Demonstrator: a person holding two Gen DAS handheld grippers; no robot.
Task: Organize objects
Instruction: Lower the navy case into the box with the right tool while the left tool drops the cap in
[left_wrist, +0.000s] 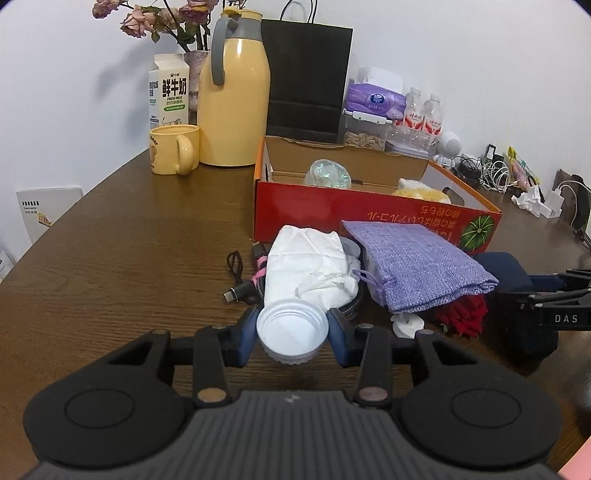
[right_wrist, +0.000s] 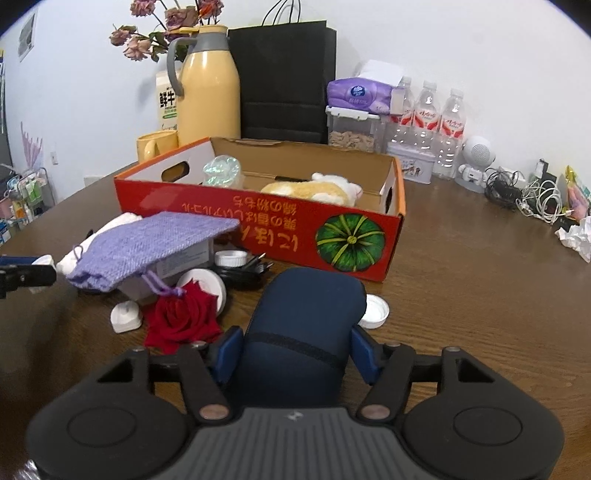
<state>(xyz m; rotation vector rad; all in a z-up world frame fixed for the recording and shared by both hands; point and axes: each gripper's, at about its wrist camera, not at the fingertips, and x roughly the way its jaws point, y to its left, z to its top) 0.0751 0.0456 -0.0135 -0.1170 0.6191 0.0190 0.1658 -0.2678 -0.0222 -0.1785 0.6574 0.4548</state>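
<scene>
My left gripper (left_wrist: 292, 332) is shut on a white screw cap (left_wrist: 291, 334), held just above the brown table. Behind it lie a white crumpled cloth (left_wrist: 314, 266), a purple woven pouch (left_wrist: 413, 266) and a red rose (left_wrist: 463, 314). My right gripper (right_wrist: 295, 347) is shut on a navy blue padded case (right_wrist: 306, 317) near the red cardboard box (right_wrist: 280, 229). The box holds a plush toy (right_wrist: 314, 190) and an iridescent ball (right_wrist: 221, 170). The pouch (right_wrist: 155, 243), the rose (right_wrist: 184, 317) and loose white caps (right_wrist: 375, 312) lie left and right of the case.
A yellow thermos (left_wrist: 234, 99), yellow mug (left_wrist: 173, 149), milk carton (left_wrist: 168, 94) and black paper bag (left_wrist: 306, 77) stand at the back. Water bottles (right_wrist: 428, 114), a tissue pack (right_wrist: 360, 92) and tangled cables (right_wrist: 528, 194) sit at the back right. A black cable (left_wrist: 240, 280) lies left of the cloth.
</scene>
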